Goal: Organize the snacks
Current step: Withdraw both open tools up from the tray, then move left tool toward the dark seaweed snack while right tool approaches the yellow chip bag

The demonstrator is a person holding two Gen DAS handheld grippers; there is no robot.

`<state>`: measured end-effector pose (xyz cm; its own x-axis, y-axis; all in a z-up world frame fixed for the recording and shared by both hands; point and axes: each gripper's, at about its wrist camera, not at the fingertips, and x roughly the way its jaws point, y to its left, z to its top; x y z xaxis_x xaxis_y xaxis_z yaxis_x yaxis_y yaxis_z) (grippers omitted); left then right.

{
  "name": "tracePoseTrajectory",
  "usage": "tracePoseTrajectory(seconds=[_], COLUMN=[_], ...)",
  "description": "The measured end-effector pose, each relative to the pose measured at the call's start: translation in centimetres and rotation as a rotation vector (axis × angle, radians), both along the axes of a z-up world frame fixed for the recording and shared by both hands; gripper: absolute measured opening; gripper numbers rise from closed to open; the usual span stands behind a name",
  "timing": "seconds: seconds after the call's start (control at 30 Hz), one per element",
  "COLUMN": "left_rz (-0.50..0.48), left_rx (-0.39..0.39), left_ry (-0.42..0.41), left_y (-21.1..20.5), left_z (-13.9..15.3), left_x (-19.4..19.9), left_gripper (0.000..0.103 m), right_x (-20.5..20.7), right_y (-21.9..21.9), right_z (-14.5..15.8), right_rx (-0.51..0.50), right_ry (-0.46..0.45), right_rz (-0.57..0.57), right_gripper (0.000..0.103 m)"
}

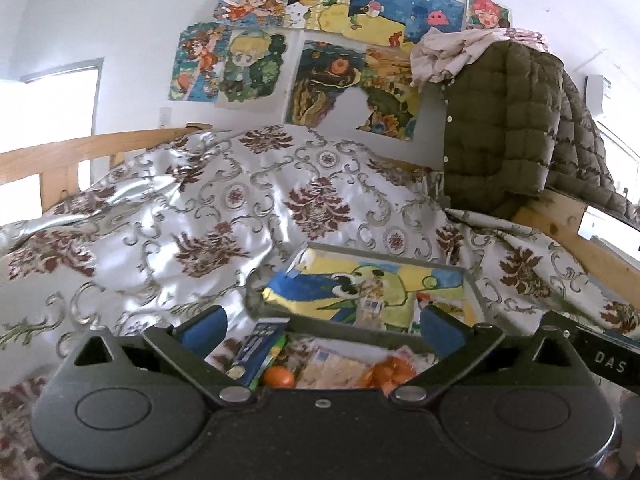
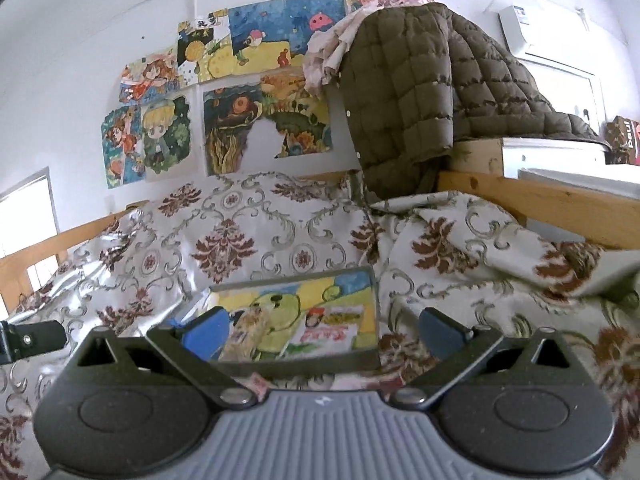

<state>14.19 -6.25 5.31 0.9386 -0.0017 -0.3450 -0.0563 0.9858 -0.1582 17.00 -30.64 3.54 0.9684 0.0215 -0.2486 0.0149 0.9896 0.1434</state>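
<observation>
Spread wide and holding nothing, left hand-held gripper (image 1: 322, 326) hovering low over loose snacks: a blue packet (image 1: 256, 350), an orange round piece (image 1: 279, 376), a pale cracker pack (image 1: 332, 370). Just beyond, a shallow tray (image 1: 474, 292) lined with a cartoon picture, already carrying a snack bar (image 1: 370, 300), probably the collecting spot. Right hand-held gripper (image 2: 326, 330) likewise spread, empty, aimed level at the tray's near rim. All resting mid-bed on the patterned bedspread (image 1: 180, 208).

quilted jacket (image 2: 400, 92) over bedrail, drawings (image 1: 320, 56) on wall
</observation>
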Motion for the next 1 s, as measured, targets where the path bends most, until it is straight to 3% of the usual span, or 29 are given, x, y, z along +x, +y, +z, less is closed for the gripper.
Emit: tracePoseTrajectory(seconds=[0.43, 1.0], left_rz=[0.007, -0.032], left_rx=[-0.016, 0.004], left_ry=[0.079, 0.149], left_y=[2.3, 3.2], left_z=[-1.9, -4.3], left_x=[-4.8, -7.0], left_gripper=[0.102, 0.102], right_x=[-6.0, -8.5], right_y=[-0.8, 1.0], right_z=[-1.2, -2.1], right_rx=[0.04, 0.045], right_ry=[0.053, 0.195], right_rz=[-0.067, -0.069], right_gripper=[0.103, 0.103])
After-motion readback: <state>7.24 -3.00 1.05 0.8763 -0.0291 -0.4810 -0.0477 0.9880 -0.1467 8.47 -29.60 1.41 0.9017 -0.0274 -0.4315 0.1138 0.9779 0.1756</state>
